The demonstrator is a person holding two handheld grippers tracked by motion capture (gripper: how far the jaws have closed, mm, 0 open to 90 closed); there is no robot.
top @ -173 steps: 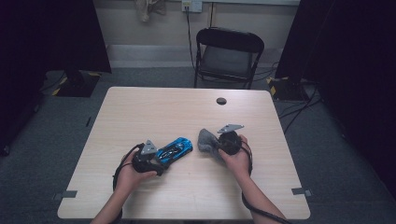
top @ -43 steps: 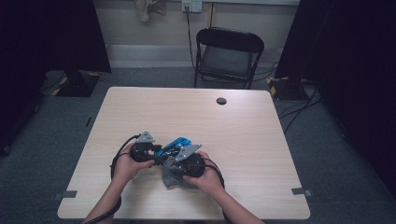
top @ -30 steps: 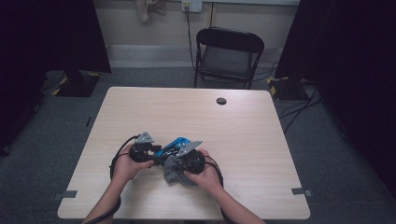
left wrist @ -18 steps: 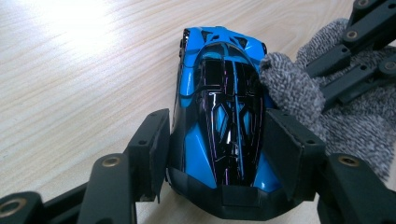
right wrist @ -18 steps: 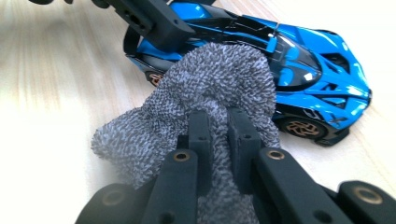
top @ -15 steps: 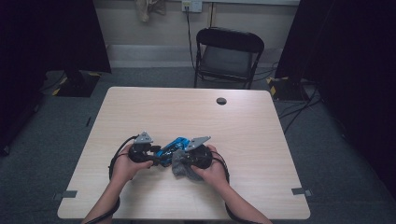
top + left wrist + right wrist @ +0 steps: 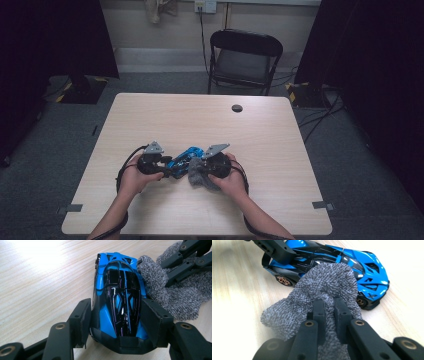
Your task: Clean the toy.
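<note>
Light wood-grain table point(image 7: 280, 150) under the tongs, with a round dark cable grommet point(image 7: 237, 108) well beyond them near the far edge. Black folding chair point(image 7: 244, 59) farther out past that edge. Wall outlet point(image 7: 205, 6) with a cord hanging down, behind the chair. Grey carpet point(image 7: 365, 165) all around, and dark curtains point(image 7: 55, 40) off to both sides.

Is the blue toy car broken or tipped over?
No. The blue toy car sits upright on the table, looking whole, clamped by the left gripper. The right gripper presses a grey cloth against its side.
</note>
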